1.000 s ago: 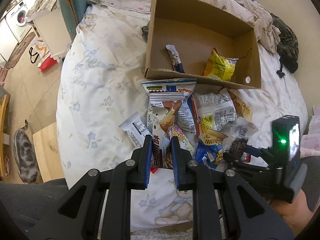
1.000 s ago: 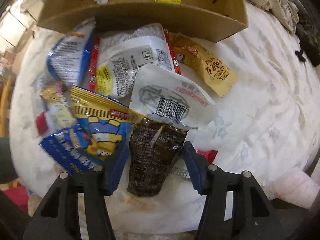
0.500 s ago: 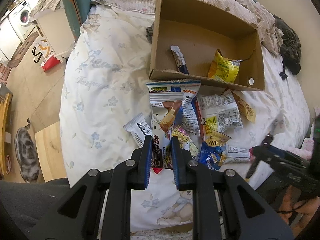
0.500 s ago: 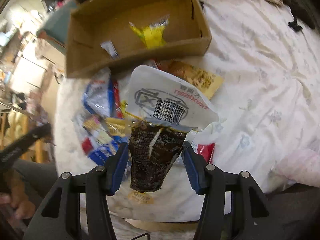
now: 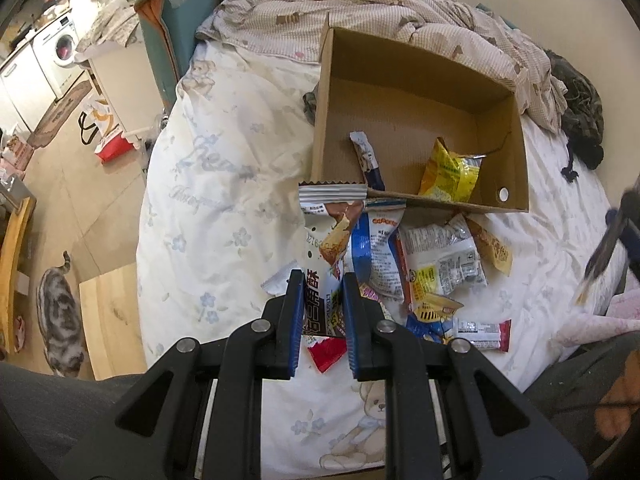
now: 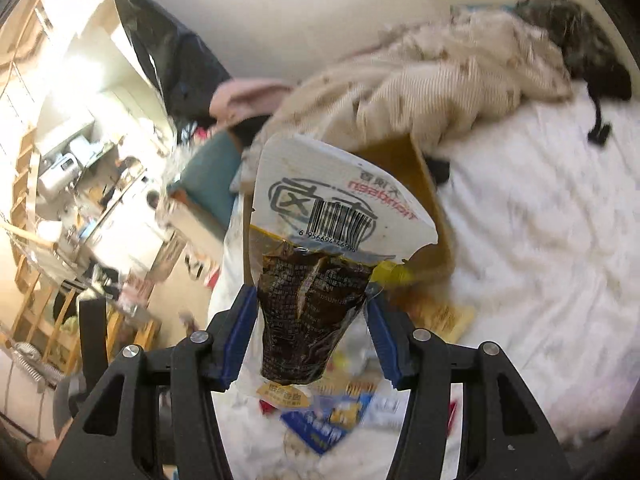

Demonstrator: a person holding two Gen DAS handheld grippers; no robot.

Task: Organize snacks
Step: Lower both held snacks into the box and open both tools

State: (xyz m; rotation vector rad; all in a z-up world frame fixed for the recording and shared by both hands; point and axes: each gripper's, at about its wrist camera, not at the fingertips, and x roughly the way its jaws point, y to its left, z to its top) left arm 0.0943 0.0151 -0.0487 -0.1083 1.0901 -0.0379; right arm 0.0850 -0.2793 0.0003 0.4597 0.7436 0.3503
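Snacks go in the cardboard box [image 5: 420, 128], at 12 o'clock from our left tongs [image 5: 322, 300], which pinch a wafer pack [image 5: 330, 240] lengthwise, pointing boxward. Right tongs [image 6: 308, 320] grip a dark pouch [image 6: 312, 304], lifted over the bed [image 5: 224, 200]; left's nearer, we reckon.

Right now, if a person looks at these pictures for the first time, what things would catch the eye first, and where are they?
First, the left gripper clamps a white and brown snack packet above a heap of snacks on the bed. Behind the heap stands an open cardboard box with a yellow packet inside. In the right wrist view, the right gripper grips a dark brown pouch, lifted in the air.
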